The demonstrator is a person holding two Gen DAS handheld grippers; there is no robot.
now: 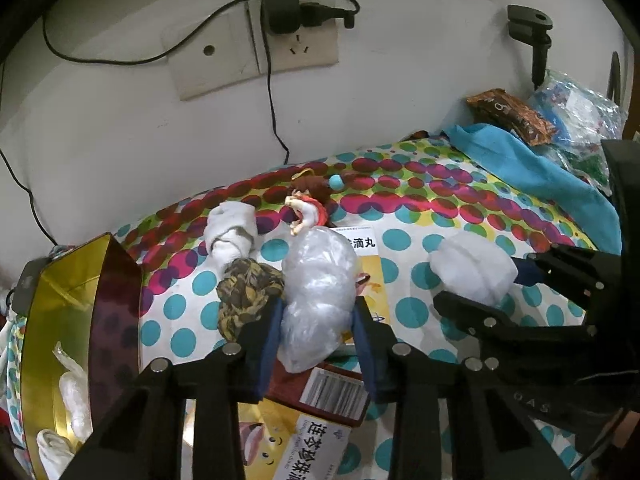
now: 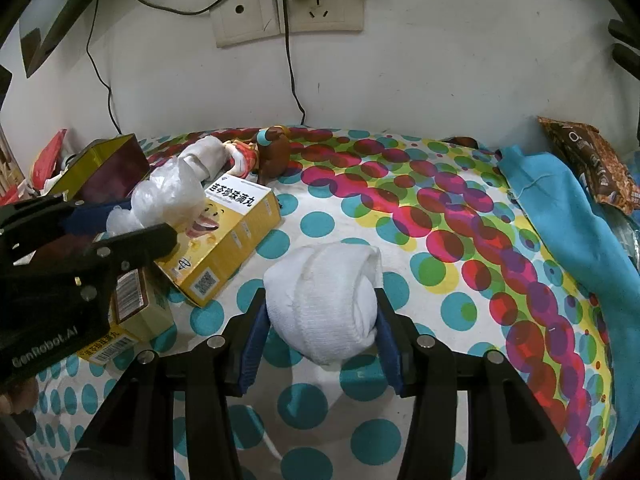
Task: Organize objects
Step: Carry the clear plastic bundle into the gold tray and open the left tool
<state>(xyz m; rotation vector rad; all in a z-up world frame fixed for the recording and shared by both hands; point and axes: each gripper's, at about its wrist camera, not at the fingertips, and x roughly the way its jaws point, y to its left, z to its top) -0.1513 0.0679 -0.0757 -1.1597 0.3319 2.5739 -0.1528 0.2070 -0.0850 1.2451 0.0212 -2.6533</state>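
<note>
My left gripper (image 1: 318, 312) is shut on a crumpled clear plastic bag (image 1: 318, 288) and holds it above the yellow medicine boxes (image 1: 372, 276). The bag also shows in the right wrist view (image 2: 160, 196). My right gripper (image 2: 320, 316) is shut on a rolled white sock (image 2: 324, 300) over the dotted cloth; it shows in the left wrist view (image 1: 472, 270). A camouflage sock ball (image 1: 246, 294) and another white sock roll (image 1: 232, 232) lie beside the bag. A small figurine (image 1: 308, 206) lies behind them. A gold tin (image 1: 60, 320) at the left holds white socks.
A blue cloth (image 2: 560, 208), a brown snack packet (image 2: 588, 156) and plastic bags (image 1: 576, 120) lie at the right. A wall socket with a charger and cables (image 1: 280, 4) is behind. A second yellow box (image 2: 232, 232) lies left of the right gripper.
</note>
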